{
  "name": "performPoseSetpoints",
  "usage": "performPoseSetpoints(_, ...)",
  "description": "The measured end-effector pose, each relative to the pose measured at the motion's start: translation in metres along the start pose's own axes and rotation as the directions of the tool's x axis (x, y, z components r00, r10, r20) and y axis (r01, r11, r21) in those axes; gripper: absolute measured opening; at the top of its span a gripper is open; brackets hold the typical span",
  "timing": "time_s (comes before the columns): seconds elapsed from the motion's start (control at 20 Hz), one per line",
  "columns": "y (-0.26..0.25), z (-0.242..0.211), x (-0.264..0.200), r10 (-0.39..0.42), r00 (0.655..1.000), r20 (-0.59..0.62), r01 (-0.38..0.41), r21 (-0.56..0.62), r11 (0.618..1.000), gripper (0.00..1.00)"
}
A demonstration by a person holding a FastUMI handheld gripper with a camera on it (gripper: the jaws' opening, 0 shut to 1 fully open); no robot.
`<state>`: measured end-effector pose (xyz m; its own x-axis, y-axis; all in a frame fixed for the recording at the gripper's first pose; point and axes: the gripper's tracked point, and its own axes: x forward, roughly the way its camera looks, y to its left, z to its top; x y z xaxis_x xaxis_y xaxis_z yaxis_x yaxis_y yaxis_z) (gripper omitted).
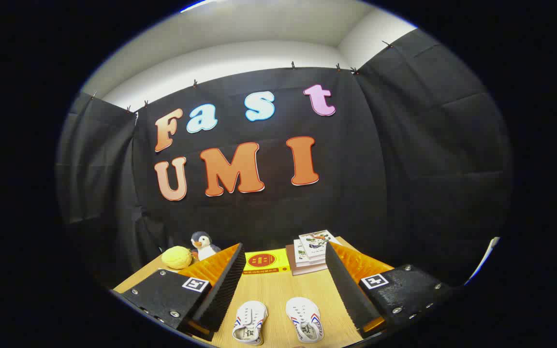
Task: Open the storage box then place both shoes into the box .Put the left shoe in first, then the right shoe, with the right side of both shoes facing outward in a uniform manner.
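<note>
Two small white shoes lie side by side on the wooden table, toes pointing away from me: one shoe (pixel 250 321) on the left and the other shoe (pixel 305 325) on the right, both with red and blue stripes. My gripper (pixel 283 285) hangs above them, open wide, with both shoes low between its fingers and nothing held. A yellow box (pixel 266 261) with a red round mark lies flat beyond the fingers at the far side of the table.
A stack of books (pixel 312 251) sits at the far right of the table (pixel 278 295), next to the yellow box. A yellow plush ball (pixel 177 257) and a penguin toy (pixel 204 245) stand at the far left, close to the black cloth wall.
</note>
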<state>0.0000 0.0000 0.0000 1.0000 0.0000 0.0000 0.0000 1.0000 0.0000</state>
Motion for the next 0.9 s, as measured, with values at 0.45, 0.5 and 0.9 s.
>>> performPoseSetpoints(0.45,-0.001,-0.02,0.024,0.08,0.995,-0.066,-0.08,0.006,0.997,0.98)
performPoseSetpoints(0.5,-0.001,-0.024,0.026,0.083,0.994,-0.075,-0.082,0.015,0.997,0.98)
performPoseSetpoints(0.9,0.003,-0.043,0.026,0.104,0.988,-0.116,-0.1,0.035,0.994,0.98)
